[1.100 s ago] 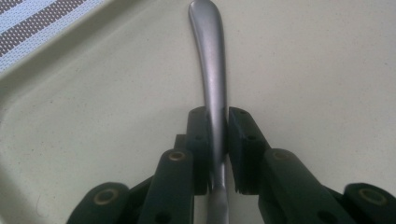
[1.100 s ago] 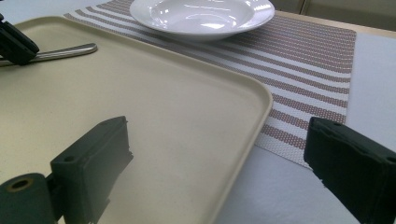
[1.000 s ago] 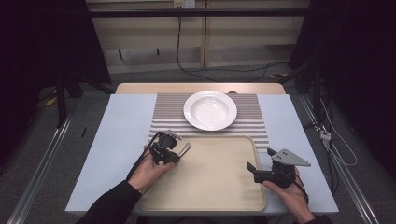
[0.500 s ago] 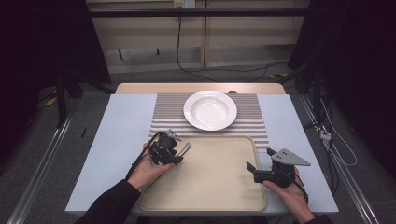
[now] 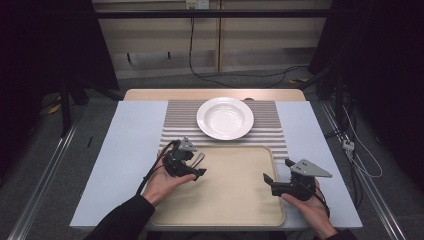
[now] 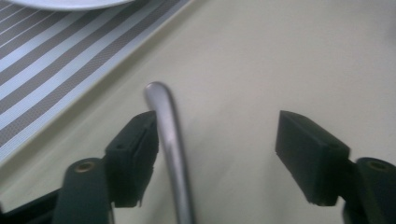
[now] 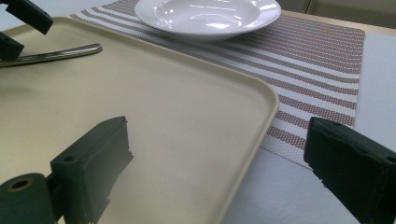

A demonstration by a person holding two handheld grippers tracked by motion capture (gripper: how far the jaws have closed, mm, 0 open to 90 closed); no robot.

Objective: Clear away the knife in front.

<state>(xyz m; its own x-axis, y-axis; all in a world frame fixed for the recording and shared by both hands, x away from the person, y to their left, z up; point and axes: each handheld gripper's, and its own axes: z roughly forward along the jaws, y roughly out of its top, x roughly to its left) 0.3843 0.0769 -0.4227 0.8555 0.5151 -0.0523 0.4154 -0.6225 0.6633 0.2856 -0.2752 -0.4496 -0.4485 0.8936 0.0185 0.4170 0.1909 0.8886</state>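
Two tools, both spread open: left tool (image 6: pixel 215 158) straddles metal handle (image 6: pixel 170 140) on beige tray (image 5: pixel 235 195), handle against one jaw; right tool (image 7: pixel 224 177) straddles tray's edge.

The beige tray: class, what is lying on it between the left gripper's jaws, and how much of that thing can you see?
On the beige tray lies a metal utensil handle, between the left gripper's open jaws, against one of them. Its working end is out of frame, so its type is unclear.
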